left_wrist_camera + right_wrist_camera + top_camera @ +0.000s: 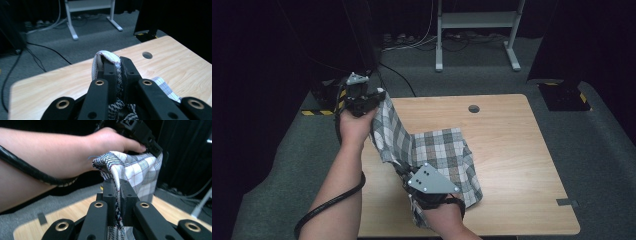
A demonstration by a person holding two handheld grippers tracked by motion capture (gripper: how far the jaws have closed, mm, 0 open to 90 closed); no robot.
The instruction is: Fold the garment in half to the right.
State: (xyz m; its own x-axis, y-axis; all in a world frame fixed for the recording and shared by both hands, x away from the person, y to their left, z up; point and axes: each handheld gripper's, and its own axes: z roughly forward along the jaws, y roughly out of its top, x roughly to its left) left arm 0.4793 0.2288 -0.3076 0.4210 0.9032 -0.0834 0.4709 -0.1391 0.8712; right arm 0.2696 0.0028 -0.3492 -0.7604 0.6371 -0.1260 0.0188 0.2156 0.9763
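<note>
Hanging between two raised hands in the high view, the grey-and-white checked cloth (432, 150) stretches from the left claw (374, 97) at upper left of centre down to the right claw (404, 172) near the bottom, its lower folds draped on the pale wooden surface (512, 150). In the left gripper view, the black jaws are pinched tight on a rolled edge of cloth (106, 56) at centre frame. In the right gripper view, the jaws clamp a hem (116, 182) at centre, with the left hand (107, 141) above.
</note>
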